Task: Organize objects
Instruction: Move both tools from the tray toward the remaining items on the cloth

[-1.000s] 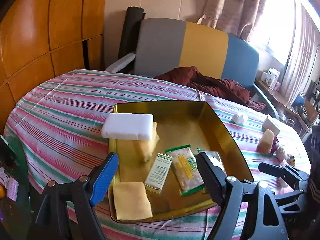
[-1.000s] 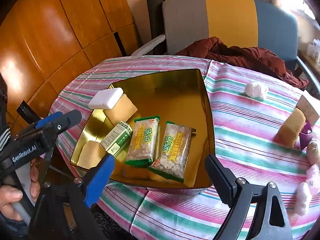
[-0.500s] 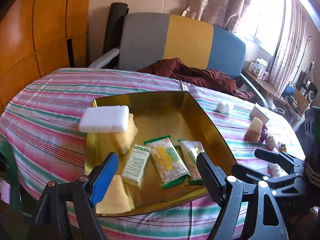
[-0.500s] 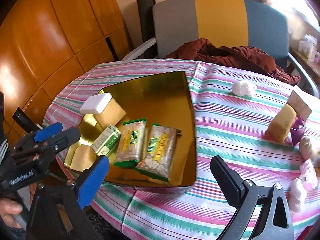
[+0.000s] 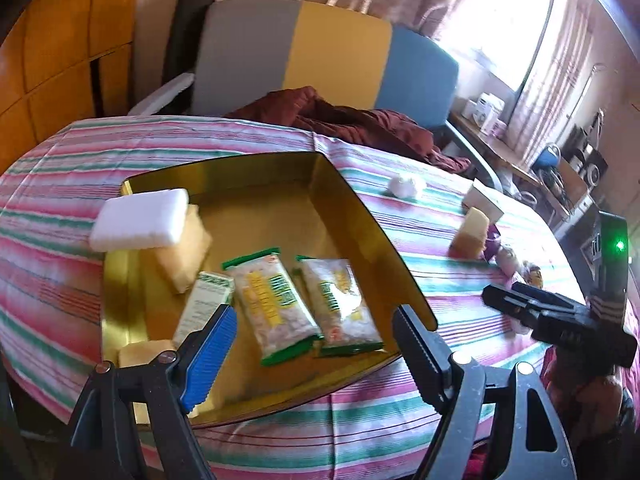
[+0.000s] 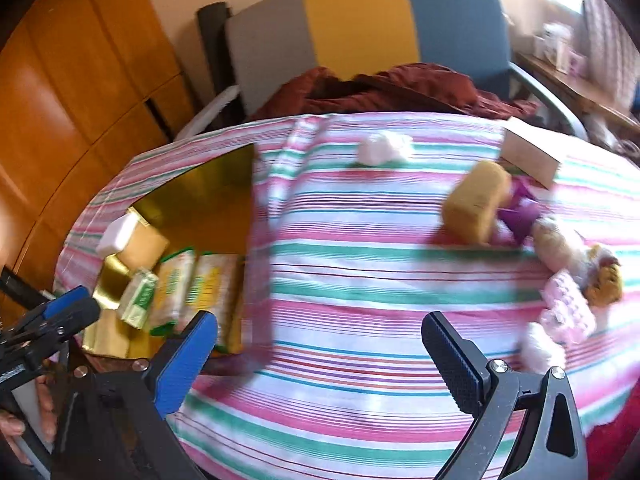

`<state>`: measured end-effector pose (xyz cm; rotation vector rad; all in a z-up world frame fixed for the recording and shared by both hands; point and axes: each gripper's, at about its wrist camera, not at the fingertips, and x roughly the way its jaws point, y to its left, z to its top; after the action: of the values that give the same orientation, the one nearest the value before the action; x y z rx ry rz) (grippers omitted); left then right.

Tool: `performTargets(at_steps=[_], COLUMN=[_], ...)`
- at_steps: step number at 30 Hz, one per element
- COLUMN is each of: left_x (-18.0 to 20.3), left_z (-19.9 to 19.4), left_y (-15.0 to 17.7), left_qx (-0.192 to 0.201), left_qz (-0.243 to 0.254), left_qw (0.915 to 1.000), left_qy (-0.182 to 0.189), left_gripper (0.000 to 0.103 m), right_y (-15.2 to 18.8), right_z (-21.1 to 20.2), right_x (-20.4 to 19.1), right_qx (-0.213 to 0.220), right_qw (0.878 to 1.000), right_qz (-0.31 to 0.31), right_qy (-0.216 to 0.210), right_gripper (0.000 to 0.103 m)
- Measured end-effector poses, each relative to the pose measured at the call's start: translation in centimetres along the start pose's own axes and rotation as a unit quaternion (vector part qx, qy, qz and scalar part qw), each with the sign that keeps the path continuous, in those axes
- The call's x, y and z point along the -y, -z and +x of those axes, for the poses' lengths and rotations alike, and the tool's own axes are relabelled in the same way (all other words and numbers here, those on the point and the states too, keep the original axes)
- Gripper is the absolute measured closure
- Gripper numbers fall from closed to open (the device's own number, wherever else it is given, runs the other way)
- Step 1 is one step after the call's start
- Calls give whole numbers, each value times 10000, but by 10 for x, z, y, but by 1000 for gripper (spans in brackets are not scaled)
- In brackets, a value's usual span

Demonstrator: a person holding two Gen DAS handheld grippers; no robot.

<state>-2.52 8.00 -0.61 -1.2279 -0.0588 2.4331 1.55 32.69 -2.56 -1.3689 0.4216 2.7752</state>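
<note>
- Left claw (image 5: pixel 314 344): we see its jaws spread wide, nothing between them, poised over the near edge of the gold tray (image 5: pixel 360 204).
- Right claw (image 6: pixel 320 356): its jaws have just been opening and now stand fully spread with nothing between them, above bare striped cloth on the bench (image 6: pixel 360 264).
- In the left wrist view, the tray lies at 12 o'clock from the left claw. Two green-edged snack packets (image 5: pixel 276 300) lie side by side near its front; a small green-and-white box (image 5: pixel 204 304) lies just beside them at 9 o'clock.
- Further into the tray, at 10 o'clock, a white sponge (image 5: pixel 140 220) rests partly on a yellow sponge (image 5: pixel 188 252). A second yellow piece (image 5: pixel 140 354) sits at the near left corner.
- In the right wrist view, loose items lie outside the tray on the cloth at 2 o'clock: a pink item (image 6: pixel 568 308), a yellow sponge block (image 6: pixel 476 204) touching a purple item (image 6: pixel 520 212), and a pale box (image 6: pixel 528 152) behind them.
- A white cotton-like ball (image 6: pixel 384 148) lies at 12 o'clock, well apart from the tray.
- At the far edge, a dark red cloth (image 6: pixel 400 88) lies on a grey, yellow and blue chair (image 6: pixel 360 24).
</note>
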Motion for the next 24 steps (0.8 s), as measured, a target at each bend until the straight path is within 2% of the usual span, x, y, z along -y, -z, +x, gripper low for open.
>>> performTargets(at_steps=[7, 14, 20, 24], left_x=[29, 58, 85, 102], left_z=[14, 30, 37, 47], left_y=[-5, -3, -5, -6], left_qx=[-156, -396, -492, -589], left_qz=[367, 714, 1082, 1227], left_qw=[9990, 9958, 9918, 9893], left_qy=[218, 402, 467, 521], left_gripper=[22, 22, 22, 22], right_y=[-5, -14, -1, 3], right_z=[-27, -58, -50, -29], right_x=[79, 170, 219, 216], right_qx=[67, 243, 130, -141], right_qw=[9967, 9838, 9713, 9721], right_qz=[614, 1457, 2209, 2293], right_qy=[520, 1012, 874, 468], right_gripper=[0, 0, 0, 0])
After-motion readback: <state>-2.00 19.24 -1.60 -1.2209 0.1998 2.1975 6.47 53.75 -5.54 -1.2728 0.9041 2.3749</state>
